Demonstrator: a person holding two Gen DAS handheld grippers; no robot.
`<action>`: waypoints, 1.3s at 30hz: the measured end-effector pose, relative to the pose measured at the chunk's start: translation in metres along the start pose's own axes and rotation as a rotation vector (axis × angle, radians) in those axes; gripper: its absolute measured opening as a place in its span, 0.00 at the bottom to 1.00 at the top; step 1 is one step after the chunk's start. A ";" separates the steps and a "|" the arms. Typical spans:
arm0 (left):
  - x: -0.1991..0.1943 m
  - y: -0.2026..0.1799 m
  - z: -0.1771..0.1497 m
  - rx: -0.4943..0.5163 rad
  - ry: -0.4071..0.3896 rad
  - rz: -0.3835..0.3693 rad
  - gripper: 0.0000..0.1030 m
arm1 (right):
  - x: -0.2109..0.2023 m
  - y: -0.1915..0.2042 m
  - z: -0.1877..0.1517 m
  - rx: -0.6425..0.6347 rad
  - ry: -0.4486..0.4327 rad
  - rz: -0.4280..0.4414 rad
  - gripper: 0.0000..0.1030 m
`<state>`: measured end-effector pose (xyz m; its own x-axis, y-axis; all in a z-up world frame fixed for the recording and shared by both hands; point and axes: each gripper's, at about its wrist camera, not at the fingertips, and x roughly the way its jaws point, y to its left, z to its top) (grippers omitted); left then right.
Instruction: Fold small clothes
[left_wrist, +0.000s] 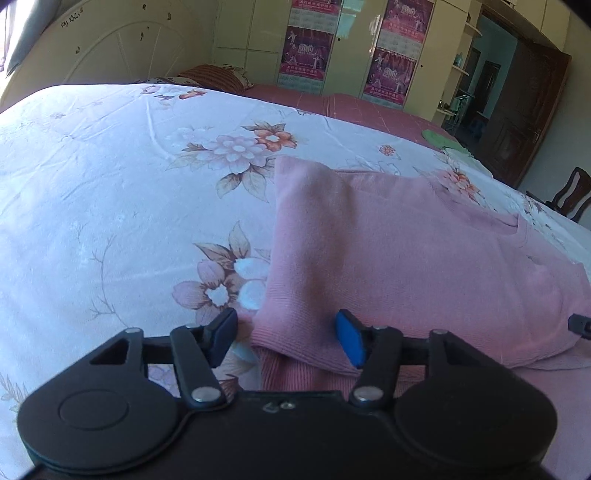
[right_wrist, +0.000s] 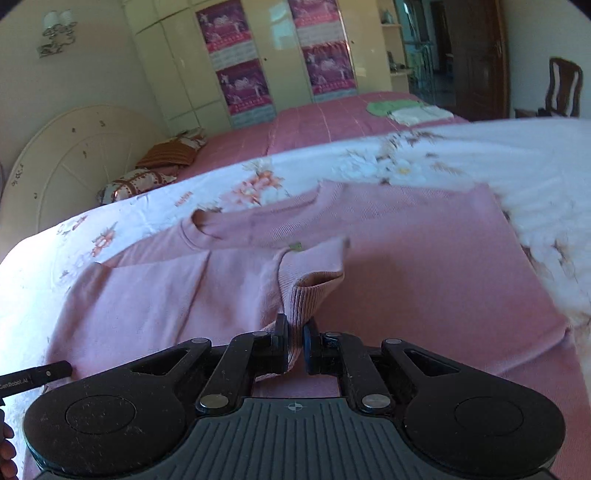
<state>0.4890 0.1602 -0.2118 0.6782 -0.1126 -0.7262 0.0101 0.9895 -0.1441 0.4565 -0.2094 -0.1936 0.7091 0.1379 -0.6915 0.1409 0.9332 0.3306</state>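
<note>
A small pink sweater (left_wrist: 424, 251) lies on a white floral bedsheet (left_wrist: 110, 184). Its left sleeve is folded over the body. My left gripper (left_wrist: 286, 336) is open, its fingers standing either side of the ribbed lower left corner of the sweater (left_wrist: 295, 347). In the right wrist view the sweater (right_wrist: 424, 277) lies spread with the neckline at the far left. My right gripper (right_wrist: 294, 347) is shut on the ribbed cuff of the right sleeve (right_wrist: 306, 295), lifted over the body. The tip of the left gripper (right_wrist: 40, 373) shows at the left edge.
The white floral sheet lies over a bed with a pink cover (right_wrist: 314, 122). Pillows (right_wrist: 170, 151) lie by a cream headboard (right_wrist: 74, 155). Folded green and white cloths (right_wrist: 402, 109) lie at the far side. Wardrobes (right_wrist: 280, 55), a door and a wooden chair (right_wrist: 563, 88) stand behind.
</note>
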 end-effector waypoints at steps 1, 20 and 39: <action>0.000 0.003 0.001 -0.008 0.000 -0.003 0.48 | 0.000 -0.004 0.000 0.017 0.012 0.017 0.07; 0.044 0.013 0.060 -0.101 0.005 -0.013 0.60 | 0.033 -0.023 0.035 0.103 0.015 0.040 0.37; 0.058 0.013 0.085 -0.100 -0.038 0.014 0.56 | 0.013 -0.010 0.030 -0.096 -0.094 -0.136 0.08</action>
<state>0.5914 0.1738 -0.1983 0.7049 -0.0935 -0.7032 -0.0719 0.9768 -0.2019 0.4851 -0.2266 -0.1865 0.7500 -0.0187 -0.6611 0.1765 0.9690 0.1728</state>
